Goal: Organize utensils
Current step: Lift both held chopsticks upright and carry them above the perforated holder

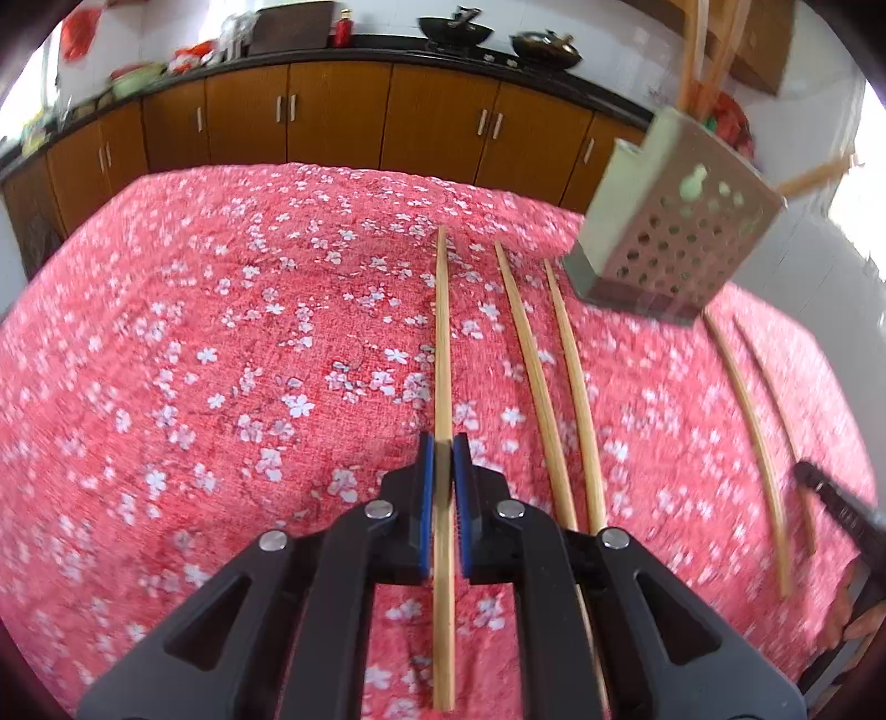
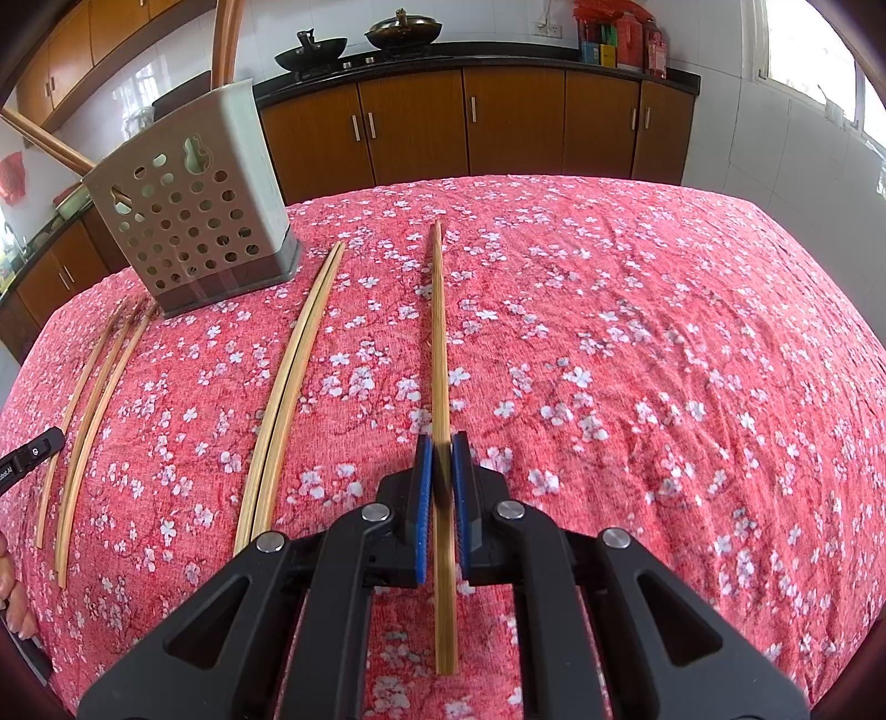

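Observation:
Bamboo chopsticks lie on a red floral tablecloth (image 1: 221, 360). In the left wrist view my left gripper (image 1: 443, 446) is shut on one chopstick (image 1: 442, 332) that runs straight ahead between the blue pads. Two more chopsticks (image 1: 554, 387) lie to its right, and another pair (image 1: 747, 421) lies further right. In the right wrist view my right gripper (image 2: 442, 443) is shut on a chopstick (image 2: 438, 332). A pair (image 2: 293, 376) lies to its left and several more (image 2: 94, 404) at far left. A grey perforated utensil holder (image 2: 194, 205) stands upright at the back left and holds a few chopsticks; it also shows in the left wrist view (image 1: 670, 221).
Brown kitchen cabinets (image 2: 415, 122) with a black counter run behind the table. Two woks (image 2: 354, 39) sit on the stove. The other gripper's black tip shows at the left edge of the right wrist view (image 2: 27, 454) and at the right edge of the left wrist view (image 1: 830, 493).

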